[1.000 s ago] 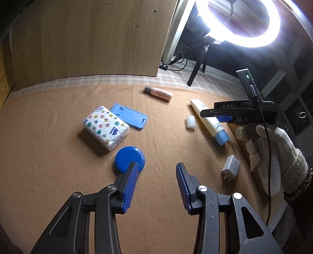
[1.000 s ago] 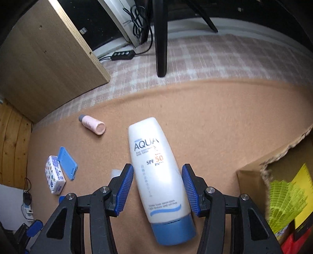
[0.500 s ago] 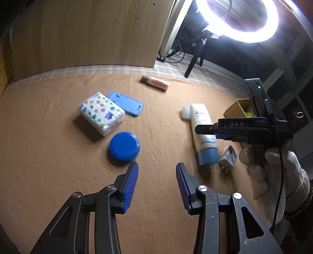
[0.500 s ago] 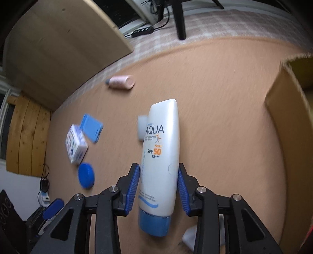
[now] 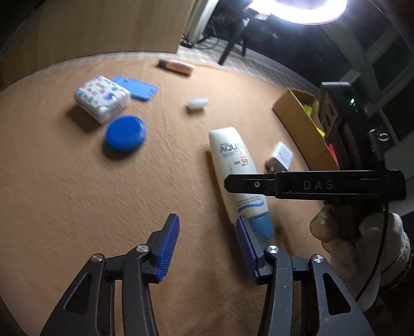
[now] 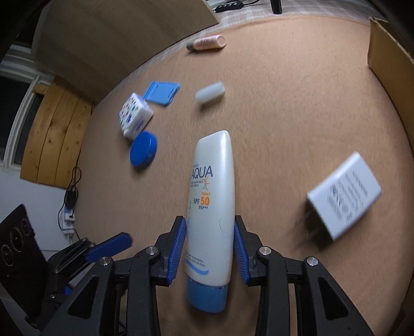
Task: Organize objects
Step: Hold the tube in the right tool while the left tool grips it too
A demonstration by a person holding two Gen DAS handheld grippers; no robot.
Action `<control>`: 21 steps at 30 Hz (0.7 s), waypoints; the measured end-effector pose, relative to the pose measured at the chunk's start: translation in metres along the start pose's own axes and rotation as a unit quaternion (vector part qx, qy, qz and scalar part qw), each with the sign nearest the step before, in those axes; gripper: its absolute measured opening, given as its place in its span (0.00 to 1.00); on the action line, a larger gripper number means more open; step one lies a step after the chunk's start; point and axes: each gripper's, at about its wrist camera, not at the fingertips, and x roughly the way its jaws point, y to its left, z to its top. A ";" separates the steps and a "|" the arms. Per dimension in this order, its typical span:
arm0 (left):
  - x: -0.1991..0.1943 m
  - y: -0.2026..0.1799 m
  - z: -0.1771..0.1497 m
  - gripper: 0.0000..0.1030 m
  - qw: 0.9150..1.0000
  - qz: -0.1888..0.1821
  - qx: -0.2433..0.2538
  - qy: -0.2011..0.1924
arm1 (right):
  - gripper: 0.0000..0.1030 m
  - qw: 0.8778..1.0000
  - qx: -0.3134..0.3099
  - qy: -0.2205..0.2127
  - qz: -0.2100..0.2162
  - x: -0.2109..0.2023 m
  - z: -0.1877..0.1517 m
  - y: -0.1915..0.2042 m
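My right gripper (image 6: 210, 241) is shut on a white AQUA sunscreen tube (image 6: 211, 206) with a blue cap and holds it above the brown mat. The tube (image 5: 236, 170) and the right gripper (image 5: 310, 184) also show in the left wrist view, close to my left gripper's right finger. My left gripper (image 5: 207, 240) is open and empty, low over the mat. A cardboard box (image 5: 300, 124) with yellow and red items stands at the right; its wall (image 6: 388, 59) shows in the right wrist view.
On the mat lie a blue round lid (image 5: 126, 133), a patterned tissue pack (image 5: 102, 98), a blue flat holder (image 5: 135, 88), a pink tube (image 5: 177, 66), a small white capsule (image 5: 198, 102) and a white charger (image 6: 344, 196). A ring light (image 5: 300, 10) glares behind.
My right gripper has shut on the sunscreen tube, lifted it and carried it toward me and the box. The left gripper stays open; its view has shifted, and the scene is blurred by motion.
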 end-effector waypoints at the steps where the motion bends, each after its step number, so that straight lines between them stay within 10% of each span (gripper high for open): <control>1: 0.002 -0.002 -0.002 0.52 1.000 -0.003 0.002 0.003 | 0.35 1.000 0.005 -0.001 -0.001 -0.002 -0.002 -0.002; 21: 0.049 -0.029 0.015 0.62 0.998 -0.043 0.010 0.033 | 0.45 1.000 -0.001 0.002 0.006 -0.015 -0.010 -0.011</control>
